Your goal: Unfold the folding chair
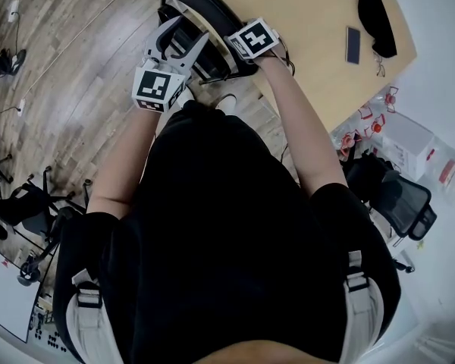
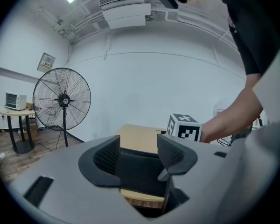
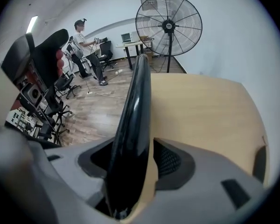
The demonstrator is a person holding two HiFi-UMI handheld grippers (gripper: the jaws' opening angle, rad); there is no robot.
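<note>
A black folding chair [image 1: 201, 2] stands folded at the edge of a wooden table [image 1: 318, 44]. The left gripper [image 2: 138, 155] clamps its dark panel. The right gripper [image 3: 136, 157] straddles the glossy edge, jaws not yet pressing. It seems best to anchor left, close right, then swing the halves apart slowly.

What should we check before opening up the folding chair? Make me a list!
1. Both grippers at the folding chair: ok.
2. Left gripper has a black chair panel between its jaws: ok.
3. Left pads pressing that panel: cannot tell.
4. Right gripper clamped on the glossy rim: not ok. The rim is between the jaws, but a gap shows beside one pad.
5. Table stands close beside the chair, so whether there is room to swing it open: cannot tell.
</note>
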